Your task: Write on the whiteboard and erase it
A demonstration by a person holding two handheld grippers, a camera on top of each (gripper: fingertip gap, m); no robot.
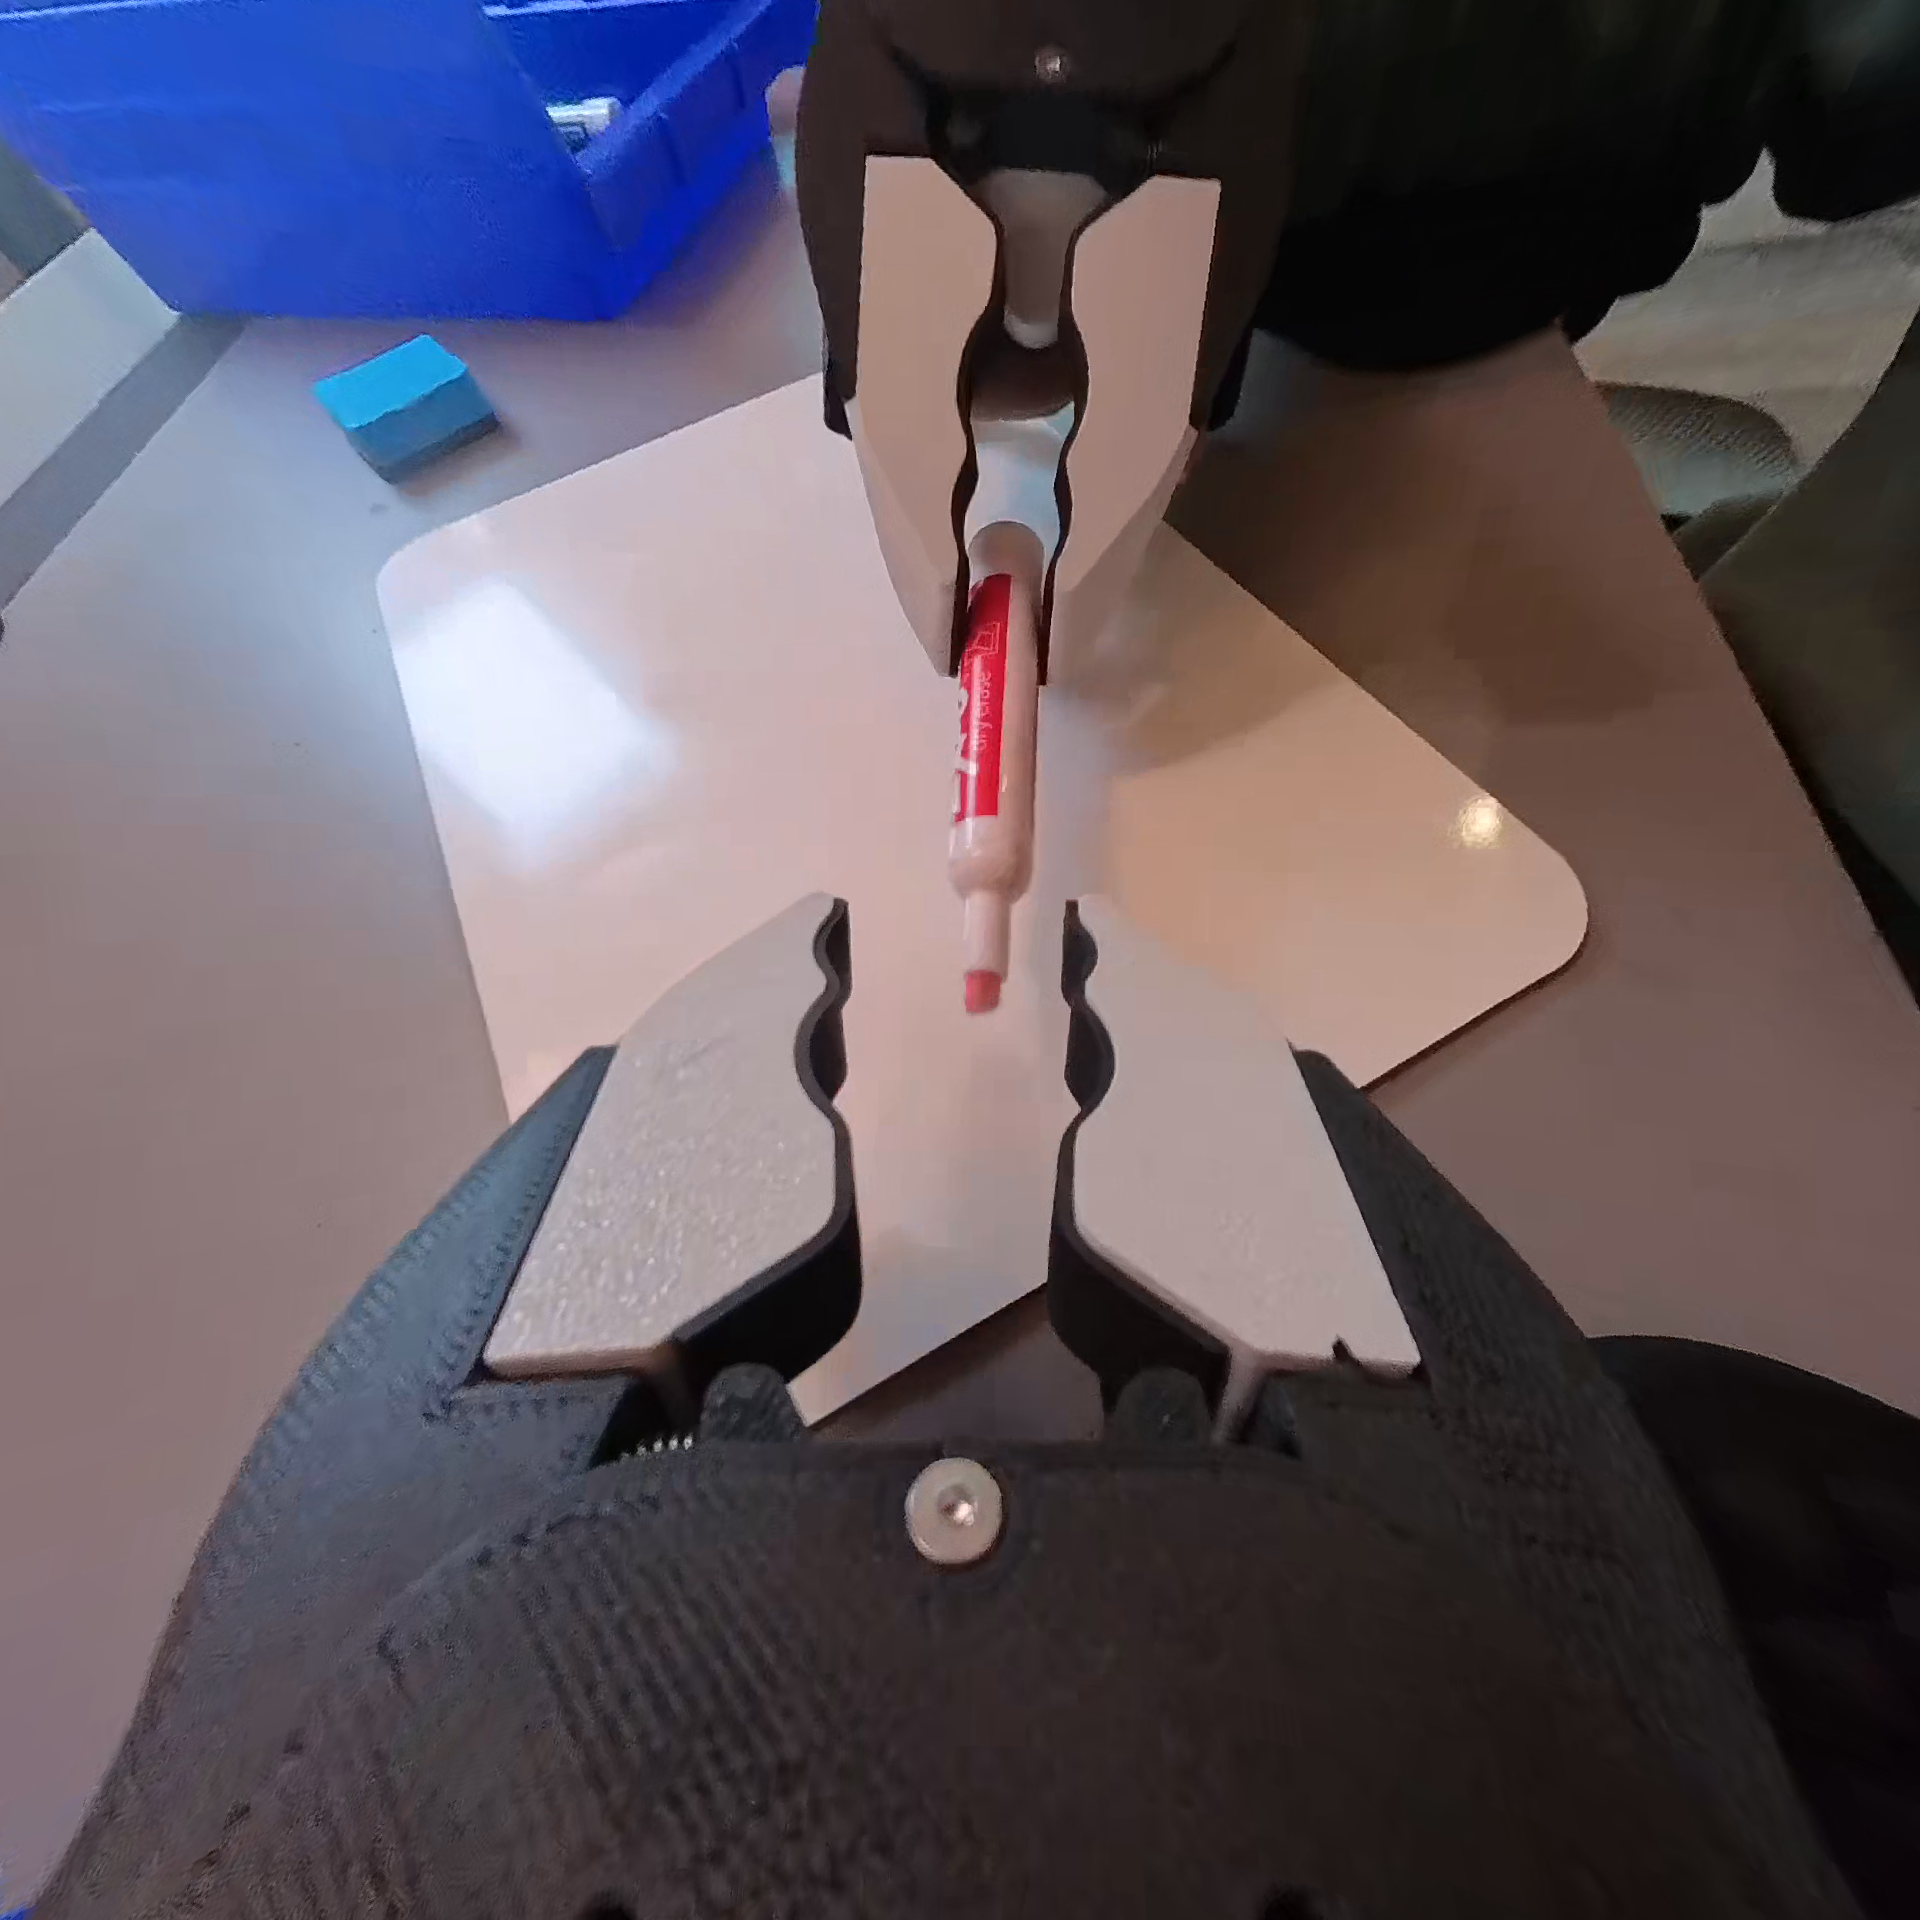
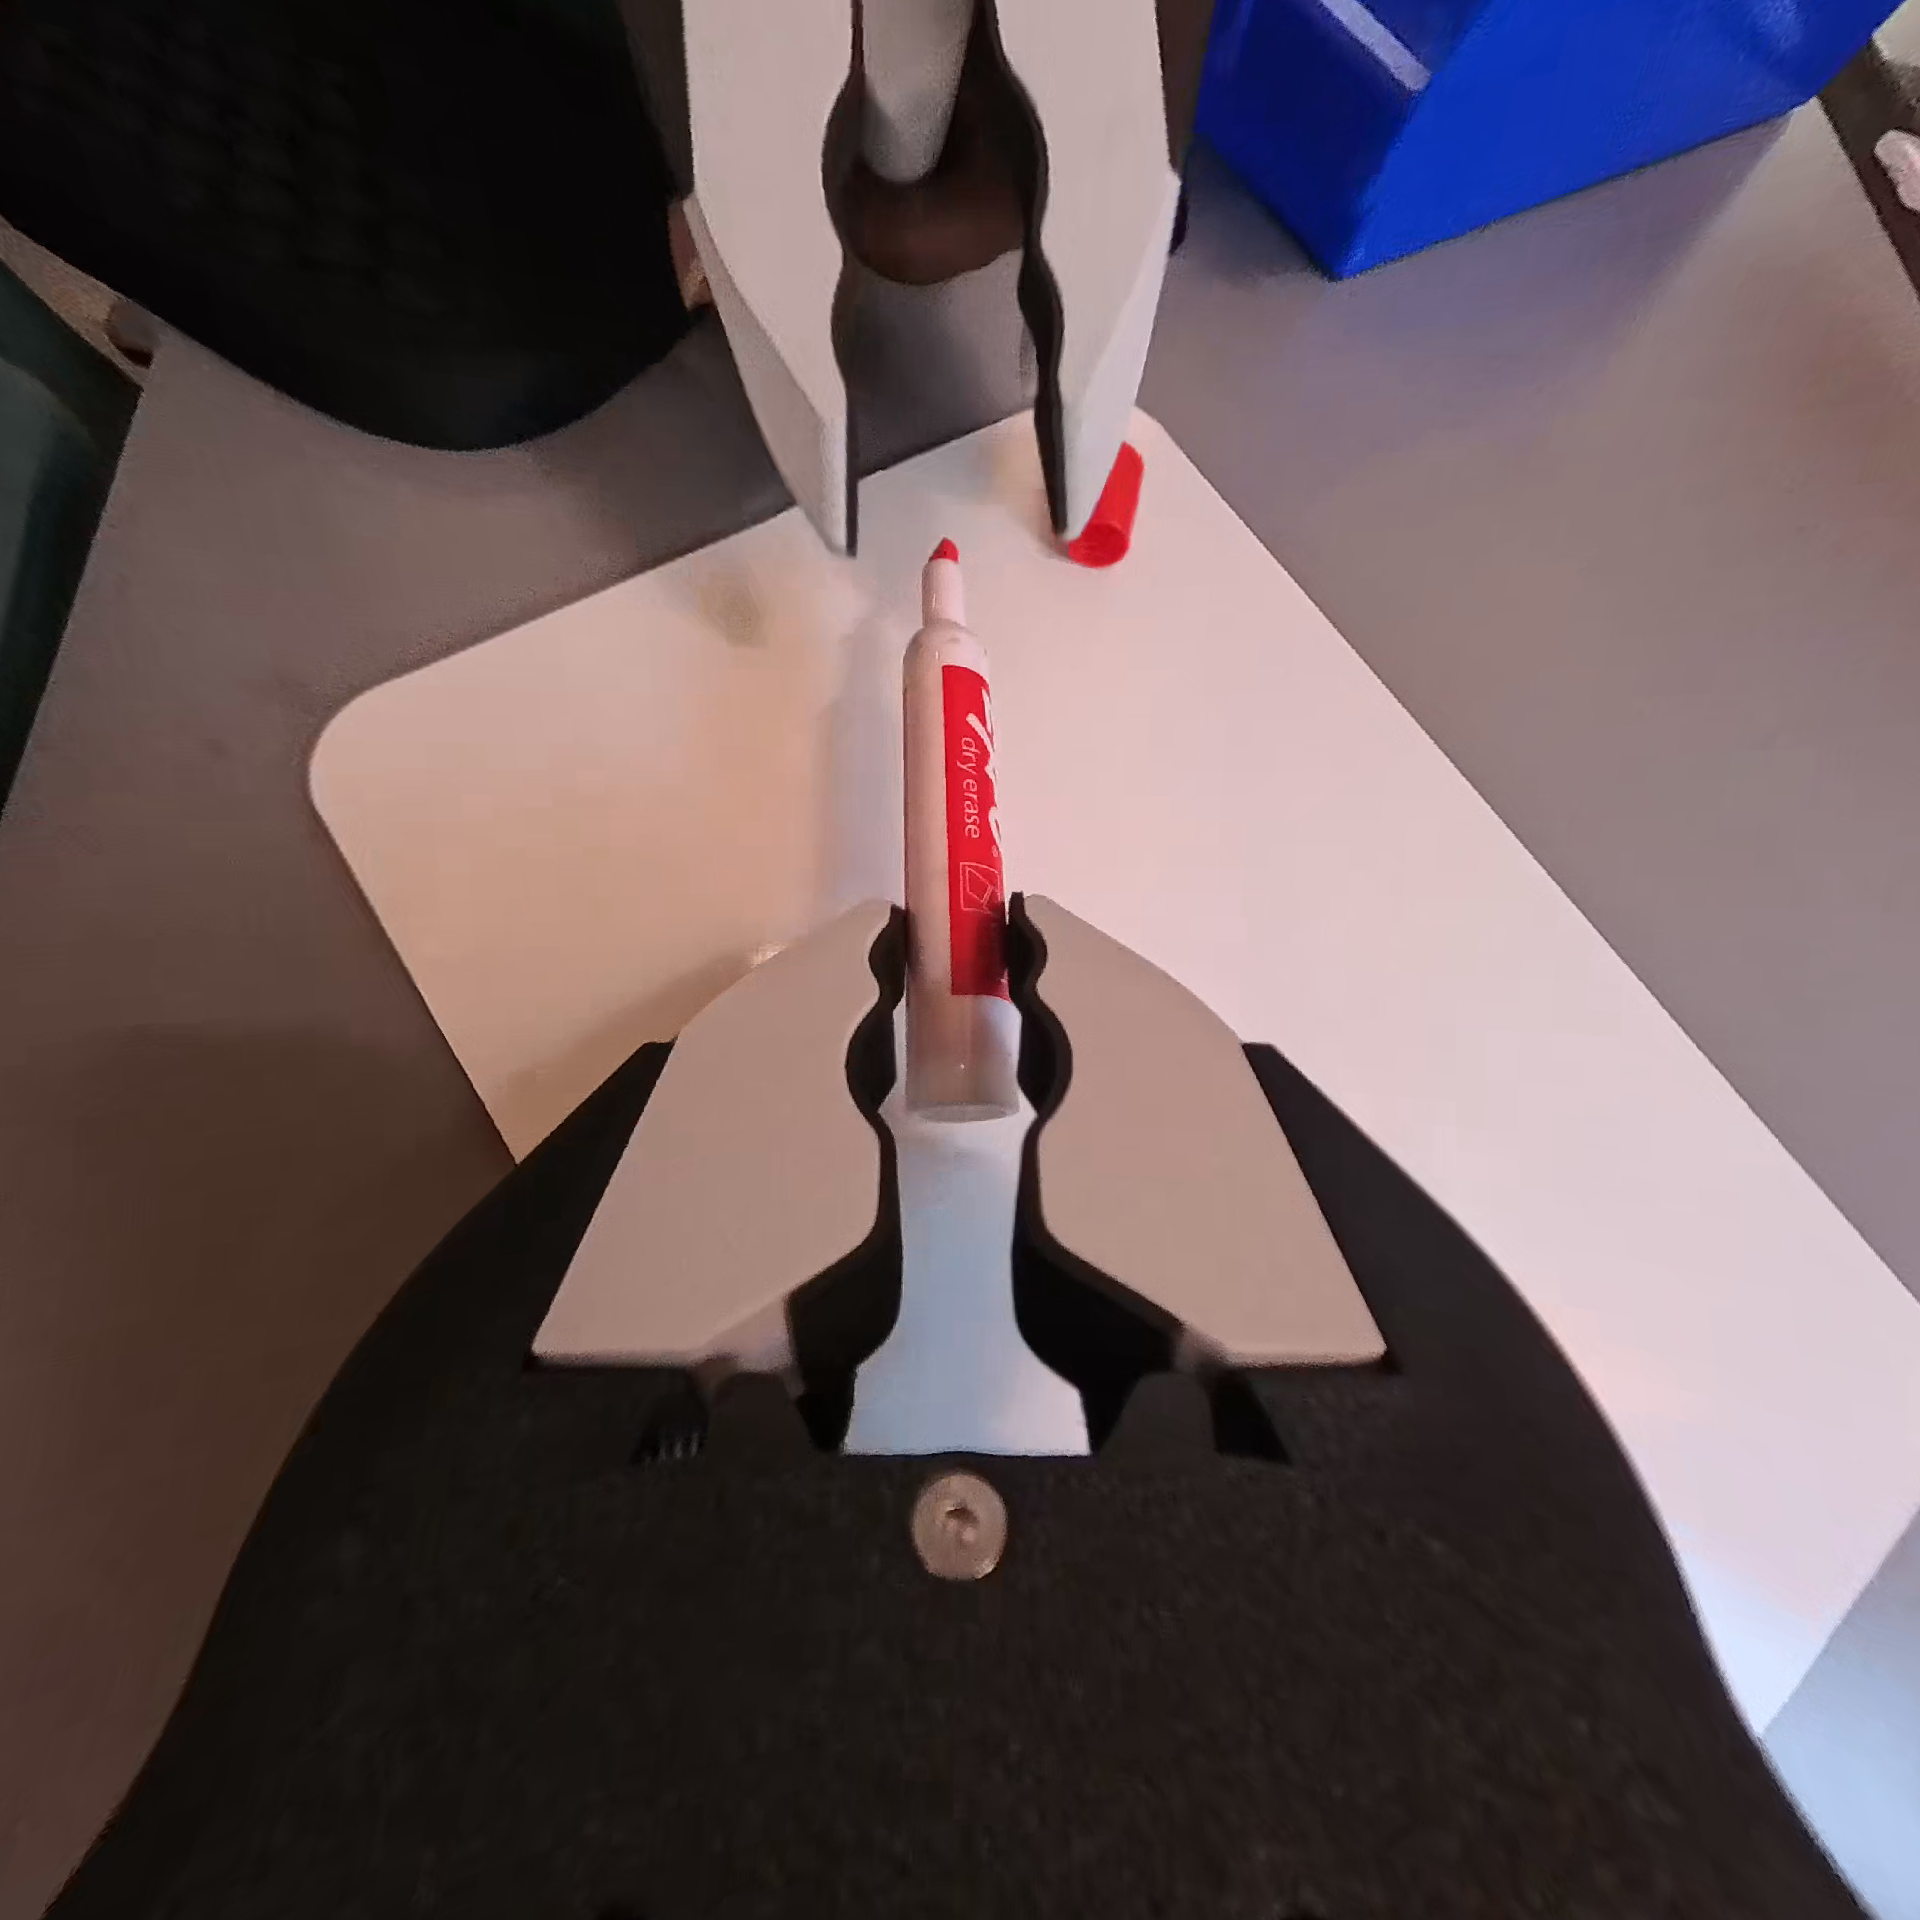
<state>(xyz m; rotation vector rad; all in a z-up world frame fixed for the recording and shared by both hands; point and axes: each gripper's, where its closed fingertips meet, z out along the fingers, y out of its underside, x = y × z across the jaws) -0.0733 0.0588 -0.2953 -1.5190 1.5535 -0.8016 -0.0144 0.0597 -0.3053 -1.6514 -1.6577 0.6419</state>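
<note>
The right gripper (image 2: 956, 920) clamps the rear barrel of an uncapped red marker (image 2: 951, 800), tip pointing to twelve o'clock over the whiteboard (image 2: 1299, 935); the left gripper (image 1: 956, 920) faces it, fingers parted and empty, the tip just short of the gap; a red cap (image 2: 1107, 509) lies on the board beside one left finger; a blue eraser (image 1: 405, 405) sits on the table (image 1: 208, 935) at ten o'clock, near a blue bin (image 1: 364, 156).

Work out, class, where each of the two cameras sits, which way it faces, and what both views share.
Left wrist view: on the open left gripper, looking over the whiteboard at the right gripper, eraser and blue bin.
Right wrist view: on the right gripper, shut on the marker, facing the left gripper and red cap.
Shared: whiteboard, marker, both grippers, bin.
</note>
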